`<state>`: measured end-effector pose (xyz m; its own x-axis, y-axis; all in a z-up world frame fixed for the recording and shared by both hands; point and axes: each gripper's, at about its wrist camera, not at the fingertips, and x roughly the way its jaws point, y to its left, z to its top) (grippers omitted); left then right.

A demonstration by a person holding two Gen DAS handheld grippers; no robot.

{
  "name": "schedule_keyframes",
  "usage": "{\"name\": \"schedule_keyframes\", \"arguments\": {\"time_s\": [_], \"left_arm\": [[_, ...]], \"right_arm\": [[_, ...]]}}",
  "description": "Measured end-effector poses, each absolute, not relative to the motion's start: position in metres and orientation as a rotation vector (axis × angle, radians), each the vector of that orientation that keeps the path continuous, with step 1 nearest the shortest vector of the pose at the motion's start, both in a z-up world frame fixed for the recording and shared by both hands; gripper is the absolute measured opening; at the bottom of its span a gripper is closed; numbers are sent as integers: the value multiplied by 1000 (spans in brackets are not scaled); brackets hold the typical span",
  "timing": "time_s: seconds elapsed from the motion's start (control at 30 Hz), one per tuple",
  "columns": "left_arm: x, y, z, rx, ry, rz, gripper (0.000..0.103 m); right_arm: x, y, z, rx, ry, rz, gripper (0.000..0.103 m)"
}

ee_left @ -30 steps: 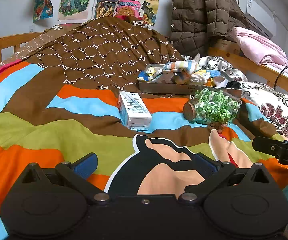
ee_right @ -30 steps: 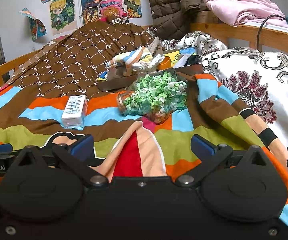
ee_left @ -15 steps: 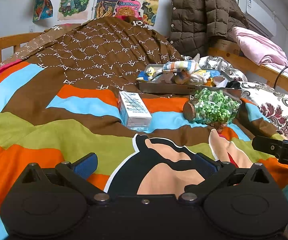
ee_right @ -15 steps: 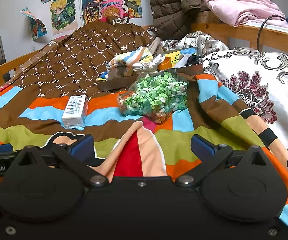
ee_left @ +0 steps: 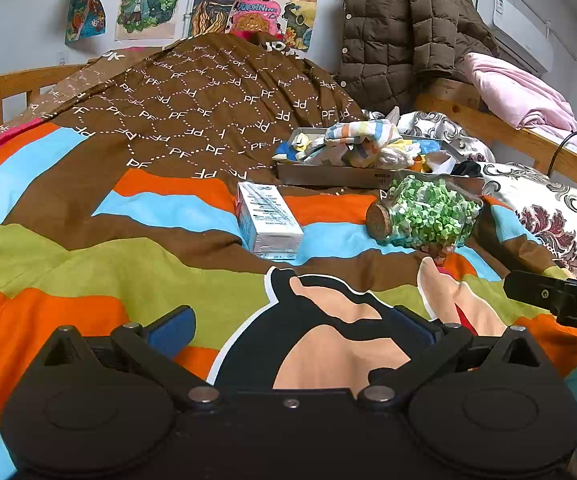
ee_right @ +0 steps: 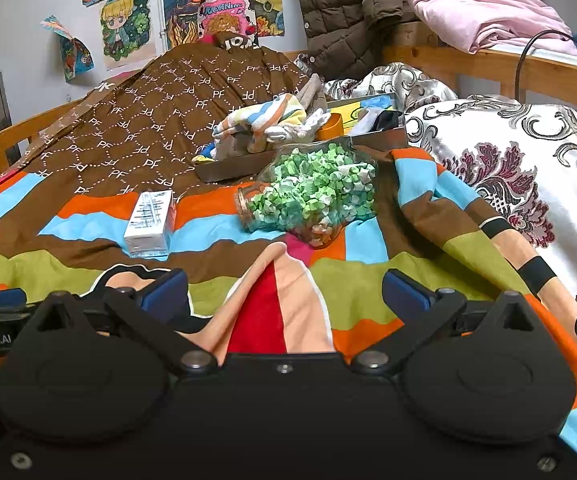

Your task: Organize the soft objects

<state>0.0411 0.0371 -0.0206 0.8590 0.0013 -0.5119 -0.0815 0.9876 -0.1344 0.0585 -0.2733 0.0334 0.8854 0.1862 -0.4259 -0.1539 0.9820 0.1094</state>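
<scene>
A grey tray sits on the striped bedspread, piled with soft cloth items, a striped one on top. In front of it lie a white carton and a glass jar of green paper stars on its side. My left gripper is open and empty, low over the bedspread, well short of the carton. My right gripper is open and empty, just short of the jar.
A patterned white pillow lies at the right. A wooden bed rail with a brown jacket and pink blanket stands behind. The right gripper's body shows at the left view's right edge.
</scene>
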Motion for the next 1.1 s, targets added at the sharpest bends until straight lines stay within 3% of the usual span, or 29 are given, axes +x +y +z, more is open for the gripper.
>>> {"name": "schedule_keyframes", "arguments": {"time_s": [1.1], "left_arm": [[35,34,-16,-121,504,31,102]], "right_arm": [[58,-273,34,72,448,181,102]]}}
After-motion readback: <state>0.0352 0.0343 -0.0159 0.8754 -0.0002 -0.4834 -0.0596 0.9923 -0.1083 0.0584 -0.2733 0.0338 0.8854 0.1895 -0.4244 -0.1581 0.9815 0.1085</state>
